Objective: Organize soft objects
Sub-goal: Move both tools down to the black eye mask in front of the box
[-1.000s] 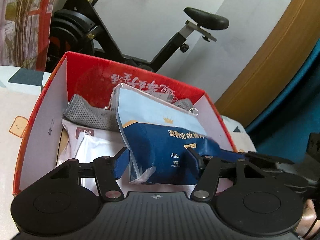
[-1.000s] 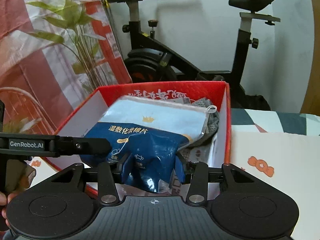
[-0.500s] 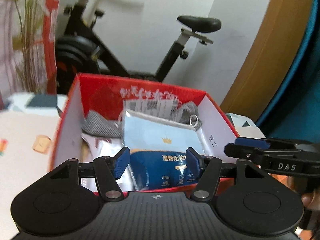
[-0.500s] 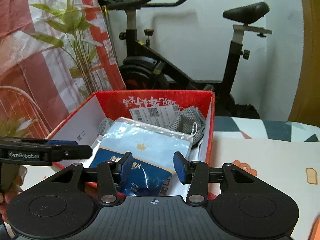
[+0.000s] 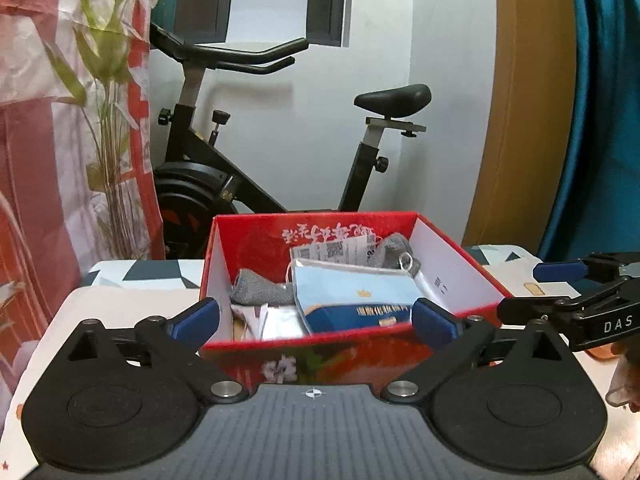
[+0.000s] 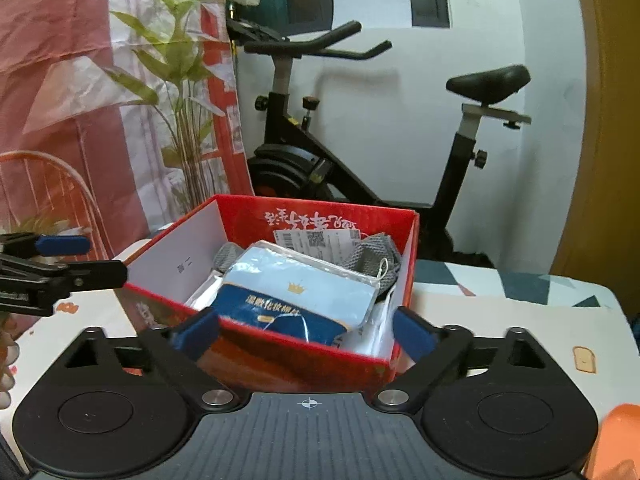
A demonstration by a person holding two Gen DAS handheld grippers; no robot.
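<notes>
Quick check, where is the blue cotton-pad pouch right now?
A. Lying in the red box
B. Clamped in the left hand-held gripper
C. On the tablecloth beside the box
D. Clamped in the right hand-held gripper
A: the blue cotton-pad pouch lies inside the red box, on the other soft items.

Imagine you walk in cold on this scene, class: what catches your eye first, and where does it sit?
The red box sits mid-table, crammed with soft things: a blue and pale blue pack lies on top, grey mesh cloth behind it. The black exercise bike stands behind against the white wall. Both the left gripper and the right gripper hang open before the box, holding nothing.
</notes>
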